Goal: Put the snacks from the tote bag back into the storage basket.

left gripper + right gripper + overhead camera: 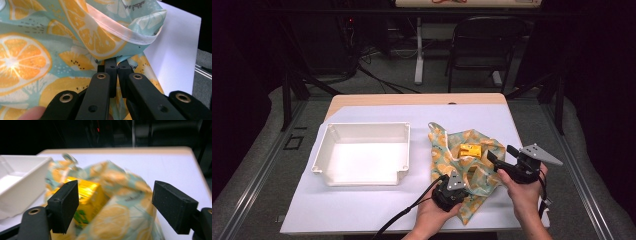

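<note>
A cloth bag point(479, 175) printed with orange slices on pale blue lies crumpled at the right of the white table cover. A yellow box point(470, 150) sits in its open folds. My left gripper point(460, 186) is at the bag's near edge, shut on a fold of the fabric point(75, 37); in the left gripper view the jaws point(117, 63) pinch the cloth just under a hemmed edge. My right gripper point(501, 154) is at the bag's right side, open. In the right gripper view its jaws point(116, 205) stand wide apart, with the bag point(125, 215) and yellow box point(87, 190) ahead.
A white rectangular tray point(367, 125) stands empty left of the bag, also seen as the tray point(15, 182) in the right gripper view. The white cover point(362, 205) spans the wooden table. A folding chair point(484, 45) stands beyond the far edge.
</note>
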A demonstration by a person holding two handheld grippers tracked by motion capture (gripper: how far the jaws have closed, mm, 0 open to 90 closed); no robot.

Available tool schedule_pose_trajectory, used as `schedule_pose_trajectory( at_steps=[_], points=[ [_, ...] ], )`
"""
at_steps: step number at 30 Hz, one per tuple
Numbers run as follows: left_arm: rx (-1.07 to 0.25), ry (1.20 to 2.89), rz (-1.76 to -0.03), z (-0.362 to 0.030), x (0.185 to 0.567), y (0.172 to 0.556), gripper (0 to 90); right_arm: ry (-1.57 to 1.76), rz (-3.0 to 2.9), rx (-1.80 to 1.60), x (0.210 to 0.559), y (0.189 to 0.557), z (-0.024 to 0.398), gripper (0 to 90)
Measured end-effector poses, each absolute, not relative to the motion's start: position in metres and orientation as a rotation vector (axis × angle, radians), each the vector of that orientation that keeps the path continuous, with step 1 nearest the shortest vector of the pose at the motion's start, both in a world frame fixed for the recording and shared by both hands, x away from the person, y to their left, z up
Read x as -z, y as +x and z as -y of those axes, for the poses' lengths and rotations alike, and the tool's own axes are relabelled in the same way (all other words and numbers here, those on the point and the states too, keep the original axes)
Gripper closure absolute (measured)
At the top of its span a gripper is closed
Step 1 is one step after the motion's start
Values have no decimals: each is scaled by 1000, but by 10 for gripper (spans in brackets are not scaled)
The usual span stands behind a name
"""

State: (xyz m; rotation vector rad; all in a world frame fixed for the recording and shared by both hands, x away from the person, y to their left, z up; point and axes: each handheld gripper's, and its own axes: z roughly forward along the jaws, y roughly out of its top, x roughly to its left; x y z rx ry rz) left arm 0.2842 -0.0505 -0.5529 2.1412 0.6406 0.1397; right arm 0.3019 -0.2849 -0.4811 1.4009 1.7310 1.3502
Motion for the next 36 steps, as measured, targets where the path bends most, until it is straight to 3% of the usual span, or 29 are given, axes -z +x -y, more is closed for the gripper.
schedule_pose_trajectory(
  at_steps=[3, 7, 8, 9, 11, 16, 21, 26, 29, 32, 33, 34, 36],
  points=[
    [-131, 2137, -658, 48, 555, 284, 900, 1478, -1764, -1316, 498, 316, 288, 236],
    [-127, 2134, -670, 39, 556, 282, 900, 1450, -1872, -1343, 510, 315, 293, 434],
    [-139, 2117, -687, 36, 555, 281, 876, 1436, -1899, -1328, 513, 311, 295, 547],
    [-119, 2102, -682, 32, 554, 281, 876, 1436, -1899, -1328, 513, 311, 295, 547],
    [-120, 2072, -676, 25, 548, 279, 809, 1435, -1919, -1344, 516, 308, 297, 691],
    [-160, 1976, -645, 5, 528, 275, 632, 1414, -1977, -1258, 519, 306, 296, 900],
    [-216, 1804, -734, -7, 510, 290, 521, 1431, -1996, -1222, 521, 306, 294, 900],
    [-276, 1791, -798, 3, 505, 311, 385, 1426, -1997, -1217, 524, 306, 293, 900],
    [-329, 1853, -850, 16, 514, 318, 408, 1422, -2017, -1197, 526, 308, 294, 900],
    [-358, 1962, -907, 28, 531, 319, 607, 1433, -2009, -1187, 528, 308, 296, 900],
    [-362, 2002, -915, 30, 536, 319, 719, 1441, -1999, -1188, 529, 308, 297, 900],
    [-353, 2027, -920, 32, 542, 319, 719, 1441, -1999, -1188, 529, 308, 297, 900],
    [-374, 2088, -946, 33, 549, 320, 826, 1493, -1975, -1129, 533, 309, 301, 883]
  ],
)
